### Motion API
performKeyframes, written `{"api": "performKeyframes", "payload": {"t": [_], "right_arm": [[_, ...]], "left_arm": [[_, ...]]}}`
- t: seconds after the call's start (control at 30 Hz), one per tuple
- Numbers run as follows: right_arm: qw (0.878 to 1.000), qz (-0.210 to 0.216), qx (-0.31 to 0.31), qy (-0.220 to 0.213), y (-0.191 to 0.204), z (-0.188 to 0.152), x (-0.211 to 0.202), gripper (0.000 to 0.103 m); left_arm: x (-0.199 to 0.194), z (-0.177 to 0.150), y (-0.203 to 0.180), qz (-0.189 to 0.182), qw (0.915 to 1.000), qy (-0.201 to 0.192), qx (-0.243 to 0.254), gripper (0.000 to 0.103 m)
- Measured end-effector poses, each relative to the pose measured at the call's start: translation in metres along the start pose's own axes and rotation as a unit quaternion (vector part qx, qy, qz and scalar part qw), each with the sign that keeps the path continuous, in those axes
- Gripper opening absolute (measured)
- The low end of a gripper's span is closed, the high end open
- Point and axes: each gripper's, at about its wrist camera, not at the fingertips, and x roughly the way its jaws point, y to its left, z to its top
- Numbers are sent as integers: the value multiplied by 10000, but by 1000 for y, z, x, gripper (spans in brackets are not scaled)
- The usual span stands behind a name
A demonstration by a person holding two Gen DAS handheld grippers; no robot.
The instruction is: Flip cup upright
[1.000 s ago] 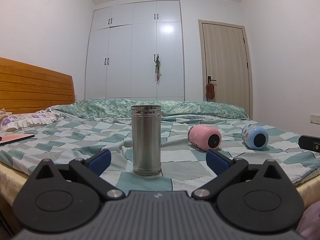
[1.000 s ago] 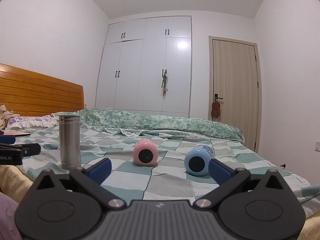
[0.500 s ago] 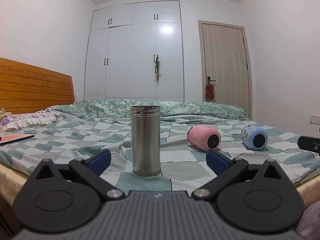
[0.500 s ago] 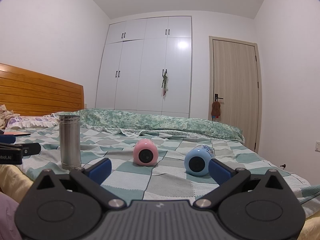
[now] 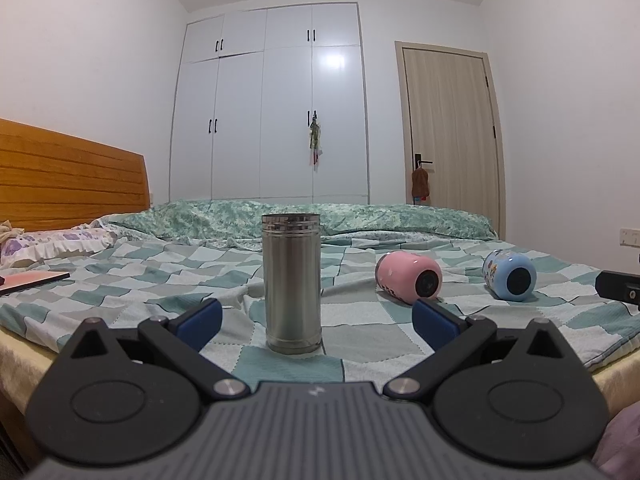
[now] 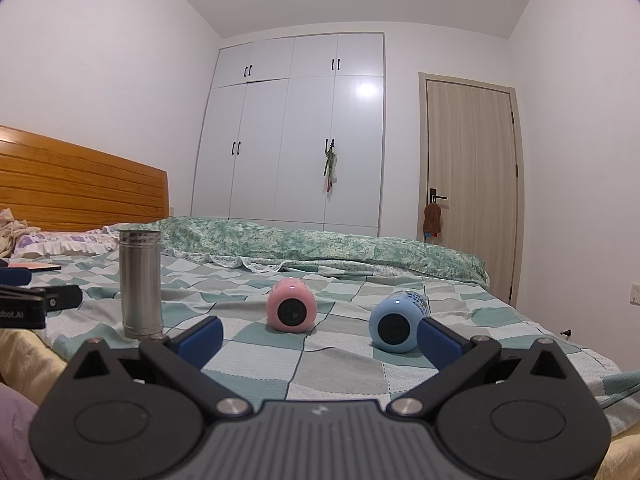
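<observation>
A steel cup (image 5: 291, 282) stands upright on the checked bedspread (image 5: 360, 332), just beyond and between the tips of my open, empty left gripper (image 5: 316, 318). A pink cup (image 5: 408, 277) and a blue cup (image 5: 509, 275) lie on their sides to its right. In the right wrist view the steel cup (image 6: 141, 283) stands at the left, and the pink cup (image 6: 291, 311) and blue cup (image 6: 396, 326) lie with their ends facing me. My right gripper (image 6: 318, 338) is open and empty, with the blue cup just beyond its right fingertip.
A wooden headboard (image 5: 68, 184) and pillows (image 5: 56, 240) are at the left. A pink flat object (image 5: 32, 280) lies on the bed at the left. A rolled green quilt (image 5: 328, 216) lies along the far side. A wardrobe (image 5: 272, 108) and a door (image 5: 452, 128) are behind.
</observation>
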Motion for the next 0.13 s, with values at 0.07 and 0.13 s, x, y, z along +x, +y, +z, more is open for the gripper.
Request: {"api": "performKeyframes", "payload": {"t": [0.07,0.13], "right_arm": [[10000,1,-3,0,0,0,0,103],[10000,1,-6,-1,0,0,0,103]], "left_arm": [[-1,0,1,3,10000,-6,-13,103],[0,-1,2,2,10000,11,-17,103]]}}
